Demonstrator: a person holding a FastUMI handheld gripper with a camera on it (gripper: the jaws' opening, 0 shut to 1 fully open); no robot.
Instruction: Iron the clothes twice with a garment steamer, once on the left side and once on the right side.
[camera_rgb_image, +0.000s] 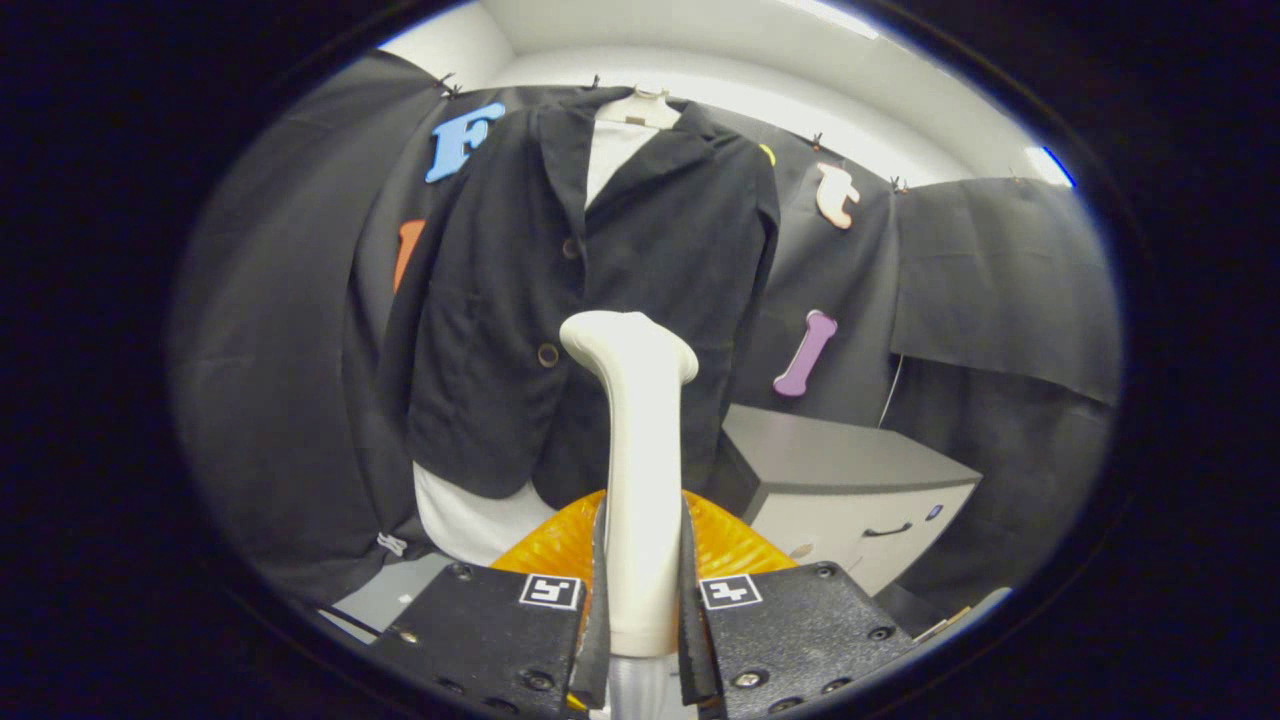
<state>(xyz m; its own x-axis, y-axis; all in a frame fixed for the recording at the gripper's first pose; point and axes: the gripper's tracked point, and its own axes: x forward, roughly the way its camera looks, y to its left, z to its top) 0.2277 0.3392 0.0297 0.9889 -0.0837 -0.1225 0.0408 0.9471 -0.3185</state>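
The gripper (642, 600) sits at the bottom centre of the frame, its two fingers (598, 610) closed against the sides of the garment steamer (640, 470), one on each side of the handle. The steamer is a pale, smooth wand that stands nearly upright between the fingers and rises to the middle of the frame, where its head bends toward the upper left. That head lies in front of the lower half of the black jacket (560, 300); whether it touches the cloth cannot be told from this view.

The jacket hangs in the upper centre of the frame on a pale hanger (640, 105), its lapels open over a white shirt (612, 150). A strip of the same white shirt shows below the jacket's hem, left of the steamer's shaft. Two round buttons (548, 354) run down the jacket's front edge, just left of the steamer head.

Behind the steamer's lower shaft, just above the fingers, a ribbed orange object (560, 545) spreads to both sides; what it is cannot be told. To the right of centre stands a low cabinet (850, 500) with a grey top and a pale front bearing a dark handle. Black cloth (1000, 300) drapes the booth wall behind the jacket and cabinet, across both sides of the frame. Above it, along the top of the frame, runs a pale wall (700, 40).
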